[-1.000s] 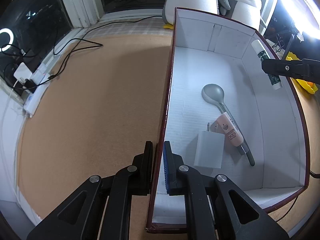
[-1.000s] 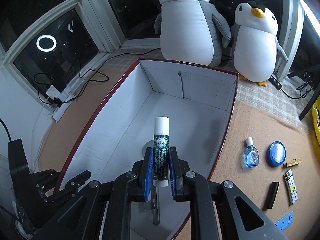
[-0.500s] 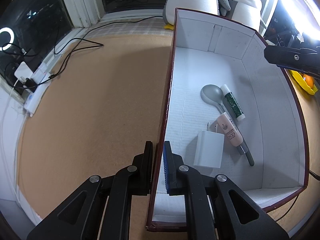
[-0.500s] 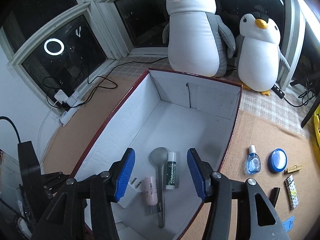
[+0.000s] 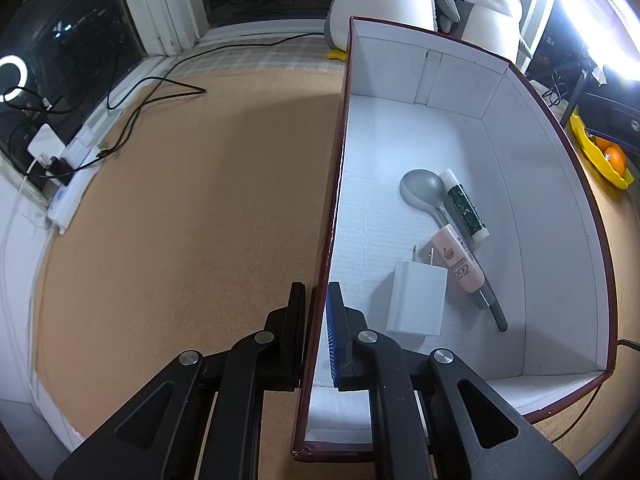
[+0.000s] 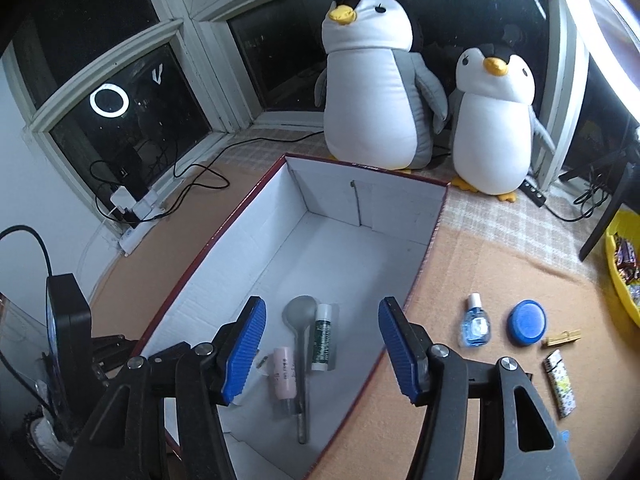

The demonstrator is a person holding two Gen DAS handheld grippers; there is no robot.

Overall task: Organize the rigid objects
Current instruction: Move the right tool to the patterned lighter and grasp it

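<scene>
Box [image 6: 424,240] holds spoon [image 6: 300,312], tubes (charger [image 5: 416,304] too).

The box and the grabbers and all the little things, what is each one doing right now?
box: open-topped, its left wall pinched by the left gripper.
right gripper: jaws apart, just opened, holding nothing.
green tube: lying flat in the box beside the spoon.
blue jar: lid on, outside the box.

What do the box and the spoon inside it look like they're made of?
Box: likely cardboard, matte white inside with a dark red outside, folded flaps and ribbed floor showing. Spoon: grey with a dull, smooth sheen, probably plastic or silicone; hard to tell which.
</scene>
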